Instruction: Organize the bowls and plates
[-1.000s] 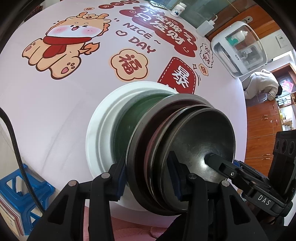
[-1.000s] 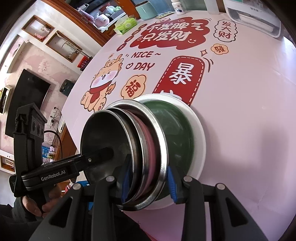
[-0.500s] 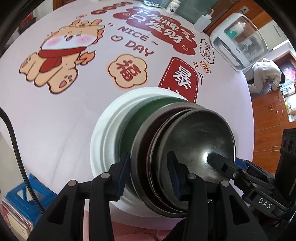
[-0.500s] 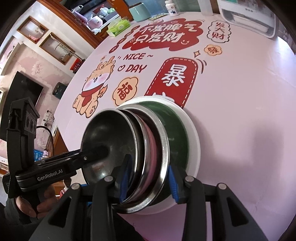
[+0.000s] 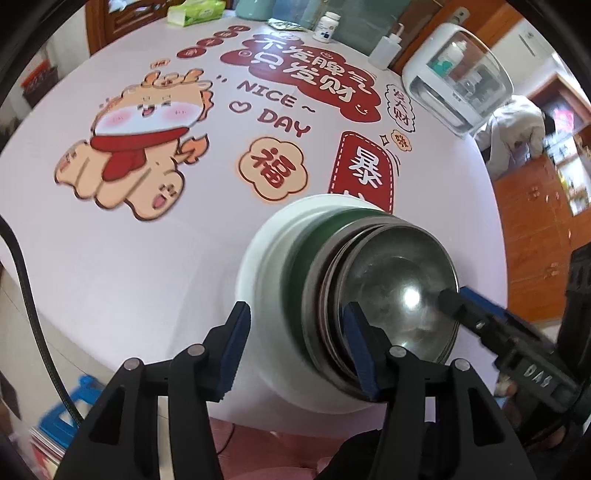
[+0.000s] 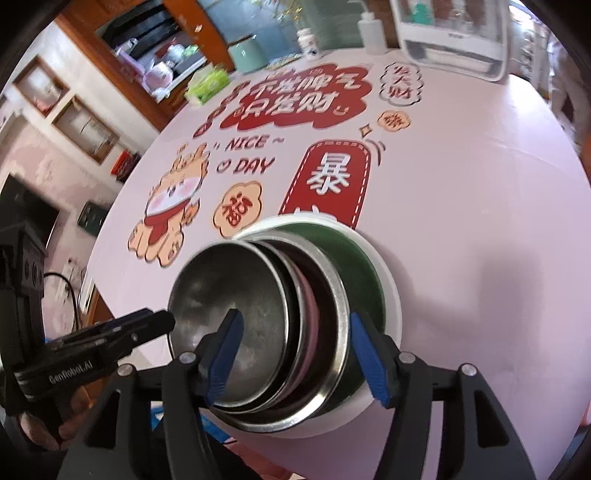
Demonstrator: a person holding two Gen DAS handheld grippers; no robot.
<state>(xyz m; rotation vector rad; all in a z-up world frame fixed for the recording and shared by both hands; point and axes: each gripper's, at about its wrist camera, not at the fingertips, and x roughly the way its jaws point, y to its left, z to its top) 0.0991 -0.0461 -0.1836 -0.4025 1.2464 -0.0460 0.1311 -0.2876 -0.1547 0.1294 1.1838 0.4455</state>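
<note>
A stack of dishes stands near the table's front edge: a white plate (image 5: 266,258) at the bottom, a green bowl (image 5: 295,269), steel dishes with a pink one between them, and a steel bowl (image 5: 402,295) on top. The stack also shows in the right wrist view, with the white plate (image 6: 391,295) and top steel bowl (image 6: 229,288). My left gripper (image 5: 295,350) is open, its fingers astride the stack's left rim. My right gripper (image 6: 295,358) is open, its fingers astride the stack's right rim.
The round table (image 5: 110,258) has a pink printed cloth. At its far side stand a white appliance (image 5: 458,85), a pump bottle (image 5: 388,48), a pill bottle (image 5: 327,26), a tissue pack (image 5: 201,11) and a teal container (image 6: 247,55).
Both grippers have opened wide and let go of the stack's rims. Both have drawn back and up a little, and the stack now rests on the table.
</note>
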